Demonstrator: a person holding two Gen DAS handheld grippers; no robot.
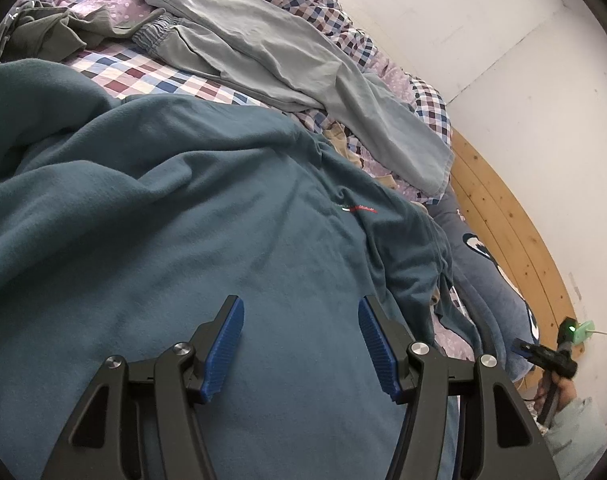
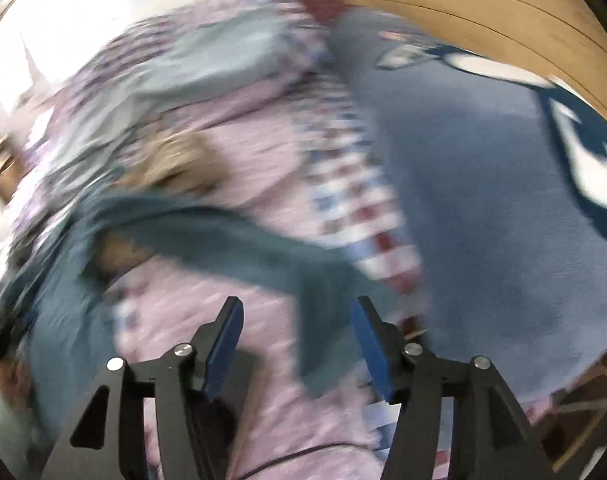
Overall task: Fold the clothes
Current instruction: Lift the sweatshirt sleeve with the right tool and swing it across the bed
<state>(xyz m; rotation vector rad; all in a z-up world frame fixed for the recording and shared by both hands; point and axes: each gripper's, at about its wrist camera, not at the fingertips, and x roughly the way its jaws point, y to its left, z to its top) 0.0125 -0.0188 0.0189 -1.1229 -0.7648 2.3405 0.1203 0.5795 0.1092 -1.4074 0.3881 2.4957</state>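
Note:
A teal fleece top with a small red-and-white chest mark lies spread over the bed and fills most of the left wrist view. My left gripper hovers just above its lower part, open, with nothing between the blue pads. The right wrist view is motion-blurred: a teal sleeve of the same top runs across lilac bedding toward my right gripper, which is open and empty, the sleeve end lying near its right finger. The other gripper shows small at the far right, held by a hand.
Grey-green trousers lie stretched behind the teal top on the checked and lilac sheet. An olive garment is bunched at the back left. A blue-grey patterned cushion sits by the wooden bed frame and white wall.

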